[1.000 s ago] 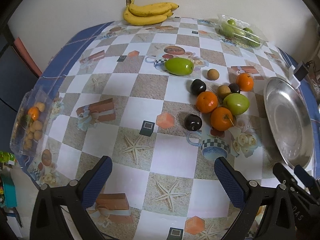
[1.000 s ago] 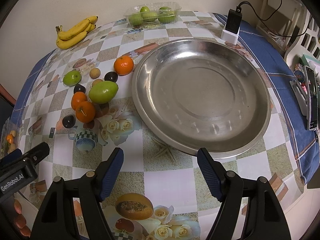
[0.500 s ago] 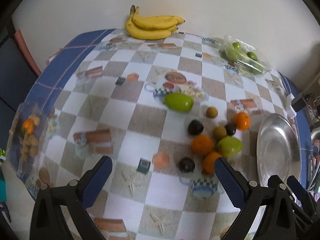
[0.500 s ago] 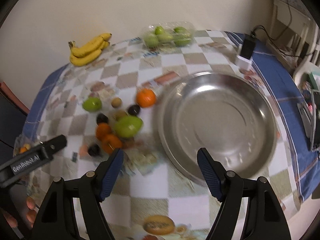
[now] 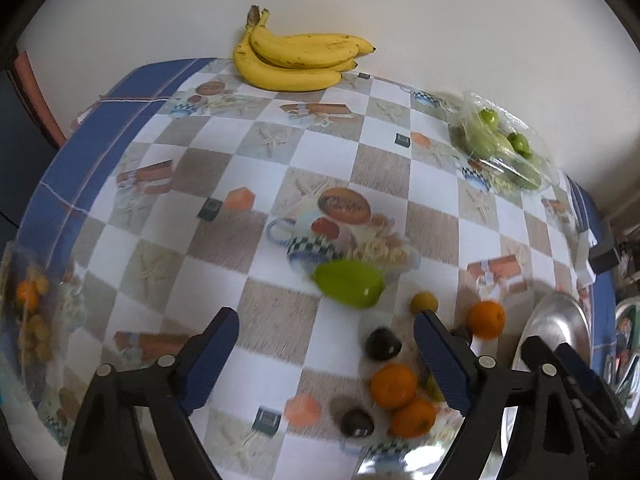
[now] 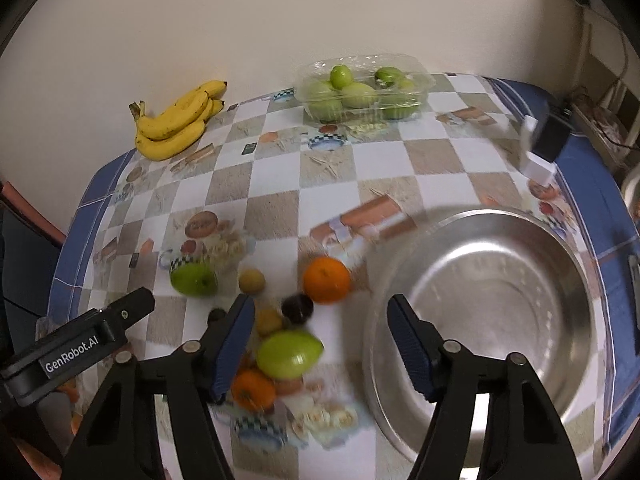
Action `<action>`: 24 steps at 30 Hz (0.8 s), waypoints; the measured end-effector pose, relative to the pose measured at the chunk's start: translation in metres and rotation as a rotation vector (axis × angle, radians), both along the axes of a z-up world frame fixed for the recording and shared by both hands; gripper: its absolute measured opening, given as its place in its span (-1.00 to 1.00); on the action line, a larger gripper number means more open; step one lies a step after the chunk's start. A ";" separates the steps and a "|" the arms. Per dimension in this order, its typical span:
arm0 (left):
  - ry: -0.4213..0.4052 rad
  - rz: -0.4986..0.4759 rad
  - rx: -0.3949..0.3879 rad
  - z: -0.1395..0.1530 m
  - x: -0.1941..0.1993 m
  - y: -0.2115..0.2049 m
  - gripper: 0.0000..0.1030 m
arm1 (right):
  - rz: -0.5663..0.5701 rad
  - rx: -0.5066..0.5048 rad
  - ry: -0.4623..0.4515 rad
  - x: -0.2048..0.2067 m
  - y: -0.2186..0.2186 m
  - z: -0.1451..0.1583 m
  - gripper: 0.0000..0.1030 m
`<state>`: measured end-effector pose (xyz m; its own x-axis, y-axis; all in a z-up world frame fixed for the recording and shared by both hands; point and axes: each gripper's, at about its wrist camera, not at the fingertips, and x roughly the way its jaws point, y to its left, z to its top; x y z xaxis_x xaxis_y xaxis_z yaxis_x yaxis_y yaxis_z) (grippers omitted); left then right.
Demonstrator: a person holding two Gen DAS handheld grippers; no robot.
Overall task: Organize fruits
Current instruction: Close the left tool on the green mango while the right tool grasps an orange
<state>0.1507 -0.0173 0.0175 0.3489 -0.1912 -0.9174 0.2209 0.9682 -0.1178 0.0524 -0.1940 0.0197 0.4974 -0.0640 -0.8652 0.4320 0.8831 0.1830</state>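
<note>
Both grippers have pulled up and back from the table over the last second, and the views are still smeared with motion. The left gripper [image 5: 326,354] hangs wide open with nothing between its fingers; a second ago it sat low at the near edge, now it looks down on the table's middle, toward the bananas [image 5: 298,60] at the far edge by the wall. The right gripper [image 6: 320,344] is likewise spread and empty. It had the pan [image 6: 486,320] filling its view; now the pan has slid to the right side and the loose fruit sits ahead.

That fruit has not moved: a green mango [image 6: 289,353], oranges [image 6: 326,280], dark plums [image 6: 297,309] and small tan fruits [image 6: 251,281] huddle together just left of the pan, with a second green mango [image 5: 348,288] a little apart toward the middle. The pan is bare. A clear box of green fruit [image 6: 362,88] rests at the far edge.

So nothing is sorted yet. My read: this rise is a survey before the first pick, and the right gripper, nearest the cluster and the pan, looks best placed to begin.
</note>
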 end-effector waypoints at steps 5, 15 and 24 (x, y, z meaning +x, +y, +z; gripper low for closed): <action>0.013 -0.018 0.005 -0.015 0.020 -0.014 0.74 | 0.007 0.010 0.030 0.025 -0.004 -0.018 0.14; 0.054 -0.047 0.014 -0.047 0.032 -0.023 0.73 | -0.012 0.015 0.099 0.045 -0.012 -0.049 0.03; 0.075 -0.049 0.025 -0.060 0.035 -0.027 0.60 | -0.012 0.006 0.133 0.049 -0.009 -0.062 0.02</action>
